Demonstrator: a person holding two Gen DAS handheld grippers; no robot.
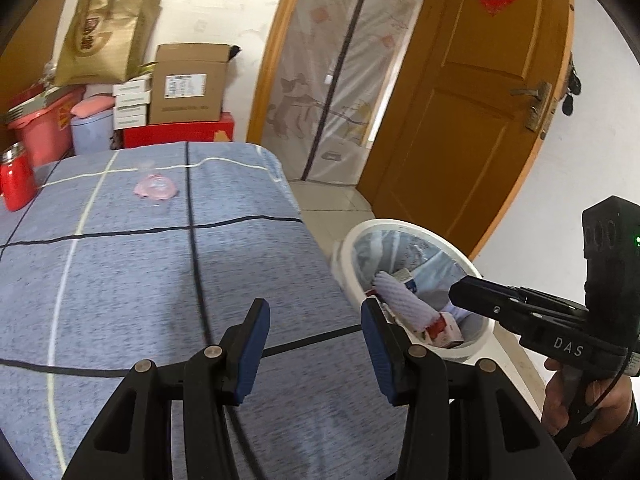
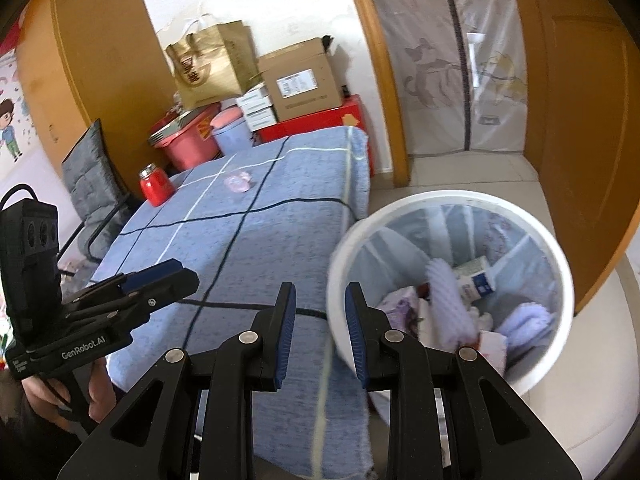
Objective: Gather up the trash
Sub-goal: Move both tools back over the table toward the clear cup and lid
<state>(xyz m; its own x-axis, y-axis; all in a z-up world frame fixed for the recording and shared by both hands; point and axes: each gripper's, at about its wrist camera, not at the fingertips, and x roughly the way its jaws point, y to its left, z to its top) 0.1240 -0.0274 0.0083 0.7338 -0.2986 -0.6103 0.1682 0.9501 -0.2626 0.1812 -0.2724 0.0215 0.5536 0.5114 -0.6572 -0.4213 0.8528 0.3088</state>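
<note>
Trash, a crumpled pink plastic wrapper [image 1: 155,189], lies far ahead of both empty claws, left [image 1: 316,348] half-open, right [image 2: 320,334] narrower; flimsy film may slip the pads.

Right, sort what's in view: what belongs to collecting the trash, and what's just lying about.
For the job:
- pink crumpled wrapper on the blue cloth
- white bin beside the table, already holding trash
- left gripper and right gripper, both open and empty

Just lying about:
- red flask
- cardboard box
- gold bag
- red tub
</note>
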